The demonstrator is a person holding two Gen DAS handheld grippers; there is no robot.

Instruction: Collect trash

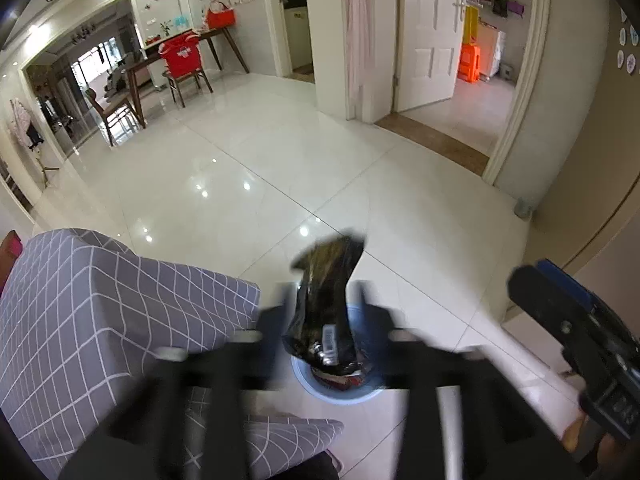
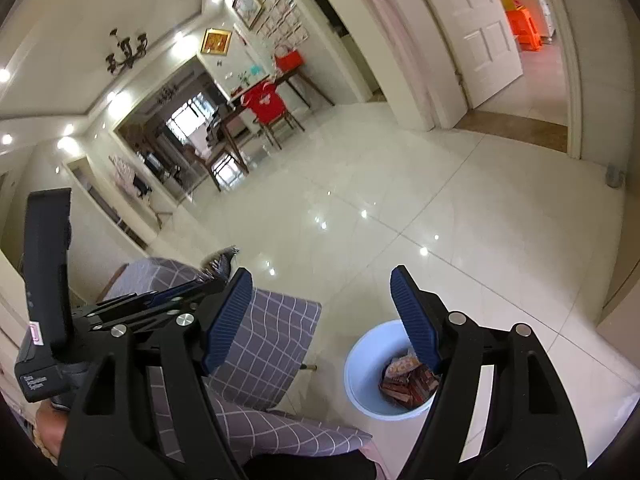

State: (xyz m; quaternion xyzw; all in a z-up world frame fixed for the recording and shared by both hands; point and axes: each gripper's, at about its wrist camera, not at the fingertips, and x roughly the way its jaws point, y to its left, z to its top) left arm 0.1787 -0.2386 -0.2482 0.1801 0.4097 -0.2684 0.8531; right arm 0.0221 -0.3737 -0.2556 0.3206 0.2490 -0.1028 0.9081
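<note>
Left gripper (image 1: 324, 312) pinches a dark wrapper (image 1: 328, 300) above the pale bin (image 2: 362, 364); right gripper (image 2: 320, 312) gapes wide, holding nothing. Glossy white tile floor (image 1: 280, 168). Wrapper's barcode is unreadable.

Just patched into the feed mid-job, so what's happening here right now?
The left gripper is clamped on a dark crinkled wrapper, holding it right above the pale blue bin on the floor beside the grey checked chair. The bin already holds reddish-brown wrappers. The right gripper hangs open and empty nearby.
</note>
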